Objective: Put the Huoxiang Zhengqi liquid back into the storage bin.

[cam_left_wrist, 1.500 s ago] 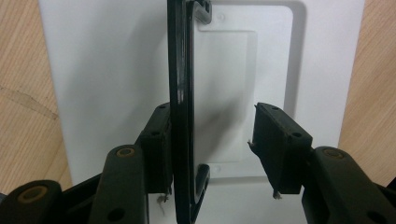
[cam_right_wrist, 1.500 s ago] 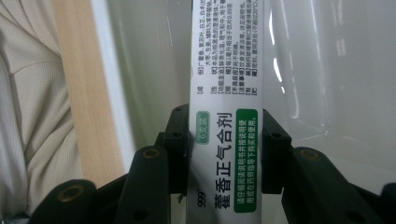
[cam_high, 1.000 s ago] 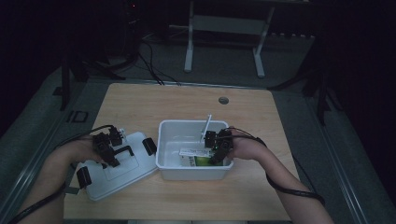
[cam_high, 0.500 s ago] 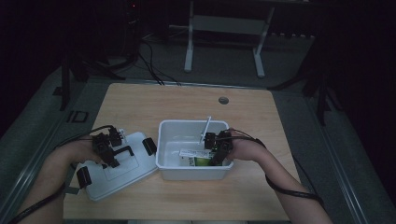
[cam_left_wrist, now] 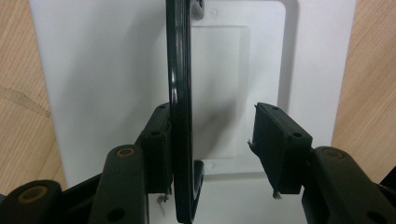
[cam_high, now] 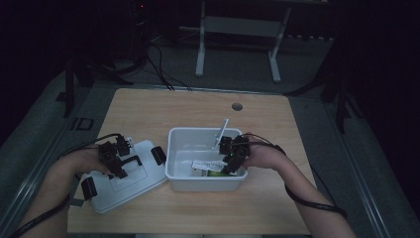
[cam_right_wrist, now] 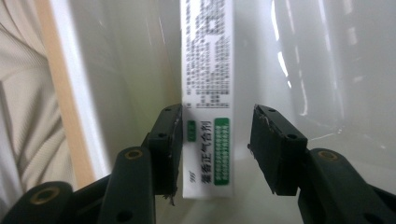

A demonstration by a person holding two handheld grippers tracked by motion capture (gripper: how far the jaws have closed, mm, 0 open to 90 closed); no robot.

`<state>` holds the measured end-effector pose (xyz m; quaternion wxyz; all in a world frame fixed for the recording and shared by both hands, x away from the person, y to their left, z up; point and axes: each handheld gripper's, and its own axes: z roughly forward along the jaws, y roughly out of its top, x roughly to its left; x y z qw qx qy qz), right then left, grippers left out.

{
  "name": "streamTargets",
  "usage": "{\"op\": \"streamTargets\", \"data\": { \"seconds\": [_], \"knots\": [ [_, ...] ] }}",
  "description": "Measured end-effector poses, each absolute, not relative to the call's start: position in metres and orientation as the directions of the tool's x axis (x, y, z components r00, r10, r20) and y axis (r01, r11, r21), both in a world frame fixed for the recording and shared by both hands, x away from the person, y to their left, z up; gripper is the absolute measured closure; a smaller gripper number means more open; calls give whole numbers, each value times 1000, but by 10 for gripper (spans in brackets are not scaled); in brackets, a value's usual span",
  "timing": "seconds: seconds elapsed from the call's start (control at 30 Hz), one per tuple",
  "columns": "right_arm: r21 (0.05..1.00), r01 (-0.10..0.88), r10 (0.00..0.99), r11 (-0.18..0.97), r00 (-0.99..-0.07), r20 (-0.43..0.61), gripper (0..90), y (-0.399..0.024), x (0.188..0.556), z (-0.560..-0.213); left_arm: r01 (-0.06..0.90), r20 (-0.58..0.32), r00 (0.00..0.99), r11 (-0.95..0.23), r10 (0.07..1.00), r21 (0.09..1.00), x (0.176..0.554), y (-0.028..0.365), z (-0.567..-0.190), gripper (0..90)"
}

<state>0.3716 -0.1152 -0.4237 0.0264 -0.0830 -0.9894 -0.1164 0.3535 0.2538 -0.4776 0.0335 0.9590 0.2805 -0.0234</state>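
I have the white lid (cam_high: 121,176) off and lying flat at the lower left of the high view, beside the open white bin (cam_high: 205,166) at centre. My left gripper (cam_high: 115,159) rests over it, jaws half open, the black lid handle (cam_left_wrist: 180,93) against one pad, not clamped. My right gripper (cam_high: 232,159) is down inside the bin, its jaws just opening around the white-and-green medicine box (cam_right_wrist: 208,116), which lies on the bin floor. I judge loading nearly done; closing the lid remains.
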Motion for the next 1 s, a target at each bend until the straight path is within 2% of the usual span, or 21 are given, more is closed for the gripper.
{"op": "streamTargets", "data": {
  "seconds": [0.3, 0.57, 0.7, 1.0],
  "knots": [
    [306, 218, 221, 926, -975, 26, 430, -137, 374, -394, 529, -67, 848, -847, 526, 45, 353, 248, -478, 506],
    [394, 279, 300, 876, -954, 9, 270, -178, 381, -374, 533, -71, 845, -845, 530, 41, 354, 248, -480, 515],
    [406, 299, 327, 864, -945, 0, 218, -194, 383, -372, 528, -72, 848, -849, 525, 33, 354, 247, -481, 522],
    [405, 357, 398, 842, -917, -18, 193, -227, 388, -391, 517, -54, 855, -855, 515, 43, 355, 245, -479, 566]
  ]
}}
